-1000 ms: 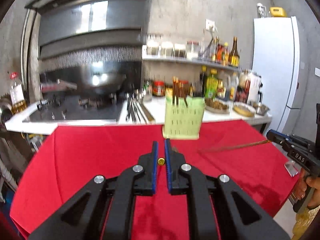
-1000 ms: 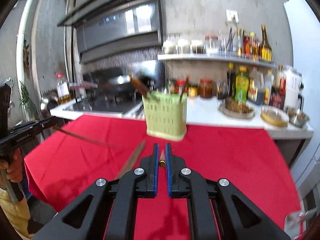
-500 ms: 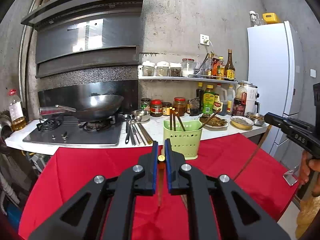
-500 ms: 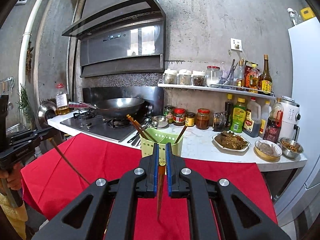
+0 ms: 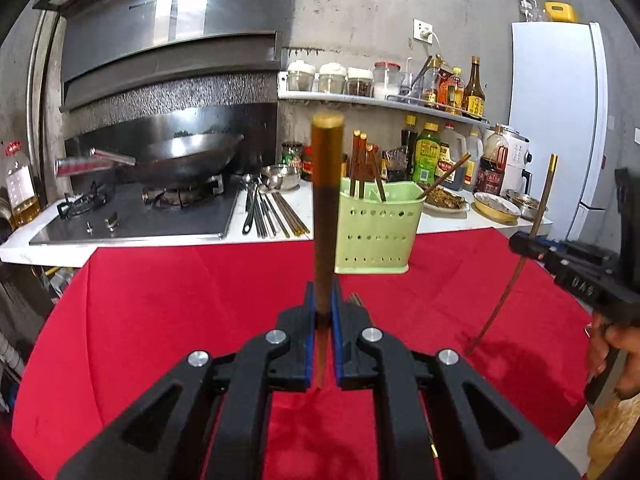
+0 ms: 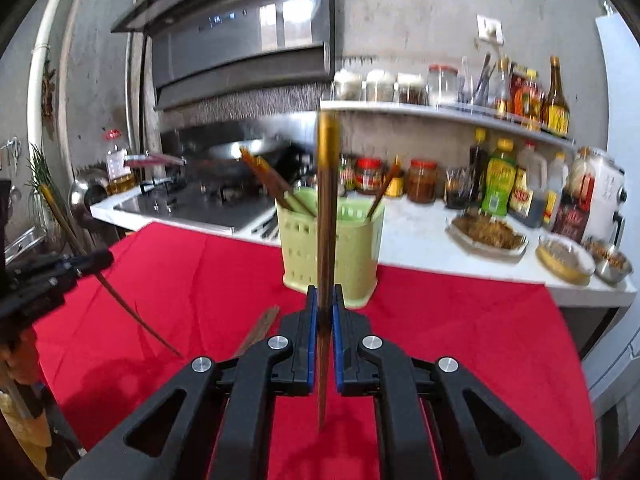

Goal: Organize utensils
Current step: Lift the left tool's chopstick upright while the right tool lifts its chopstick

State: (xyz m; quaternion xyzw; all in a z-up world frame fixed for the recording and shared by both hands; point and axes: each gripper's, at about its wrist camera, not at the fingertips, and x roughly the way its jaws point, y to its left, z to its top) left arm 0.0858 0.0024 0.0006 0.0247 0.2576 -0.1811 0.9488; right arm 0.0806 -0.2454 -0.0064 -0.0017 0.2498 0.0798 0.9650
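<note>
**Chopsticks upright in both grippers, holder ahead**

Chopsticks stand in each tool. The left gripper [image 5: 322,312] is clamped on a brown chopstick [image 5: 326,216] held upright, gold cap at the top, its thin end reaching down between the blue pads. The right gripper [image 6: 325,312] grips a second chopstick [image 6: 327,216] the same way, also upright with the gold cap up.

Beyond both tools the green utensil holder [image 5: 378,232] stands on the red tablecloth [image 5: 192,300], near its far edge. Several chopsticks already lean inside the holder, and one more leans out toward its right side. In the right wrist view a loose chopstick [image 6: 258,330] lies flat on the cloth just left of the fingers.

Behind the cloth runs a white counter [image 5: 444,224] with metal ladles and chopsticks laid beside a gas stove [image 5: 132,216] that carries a wok [image 5: 188,162]. Further right are a plate of food, bowls, sauce bottles and jars, a wall shelf of jars above them, and a white refrigerator [image 5: 556,120].
</note>
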